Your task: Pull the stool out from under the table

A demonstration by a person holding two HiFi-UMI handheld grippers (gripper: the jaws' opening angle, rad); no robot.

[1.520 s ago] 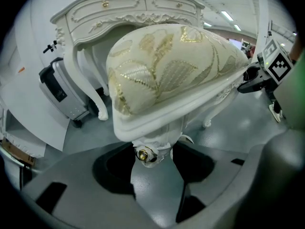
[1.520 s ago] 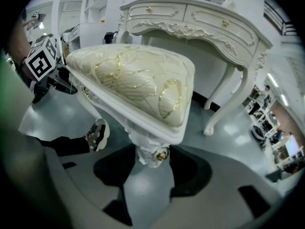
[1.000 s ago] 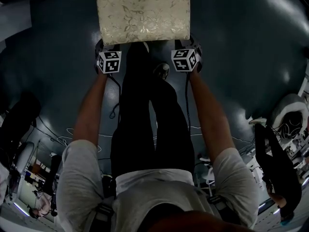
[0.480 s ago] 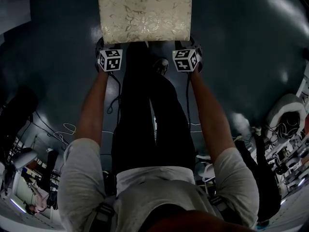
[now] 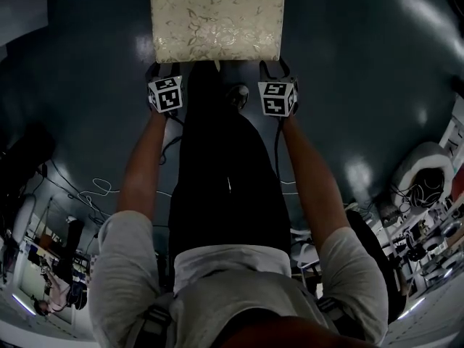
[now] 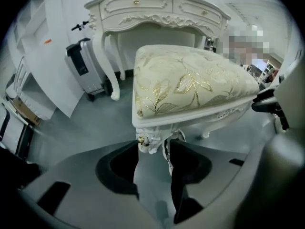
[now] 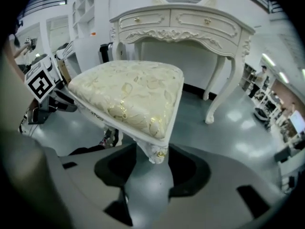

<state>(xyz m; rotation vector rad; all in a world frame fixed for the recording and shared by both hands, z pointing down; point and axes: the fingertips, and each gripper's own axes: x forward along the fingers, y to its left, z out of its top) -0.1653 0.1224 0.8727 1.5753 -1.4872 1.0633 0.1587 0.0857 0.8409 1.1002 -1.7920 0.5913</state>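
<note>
A white carved stool (image 5: 216, 20) with a cream and gold cushion stands on the dark floor, out in front of the white dressing table (image 6: 157, 8) (image 7: 186, 23). My left gripper (image 5: 161, 69) is at the stool's (image 6: 190, 85) near left corner. Its jaws have just been closing, and the corner leg shows in the gap between them (image 6: 153, 151), the pads not pressing on it. My right gripper (image 5: 274, 67) is open at the near right corner. That corner of the stool (image 7: 128, 92) hangs over the gap between its jaws (image 7: 145, 163).
The person's legs and a shoe (image 5: 239, 96) are just behind the stool, between my grippers. A grey wheeled case (image 6: 86, 70) stands left of the table. Cables (image 5: 101, 191) lie on the floor. White shelves (image 7: 86, 13) and cluttered benches line the room's edges.
Both grippers have drawn back a little from the stool's near edge and risen, so their jaws now show in the head view. The left one has rolled slightly. The stool stays put.
</note>
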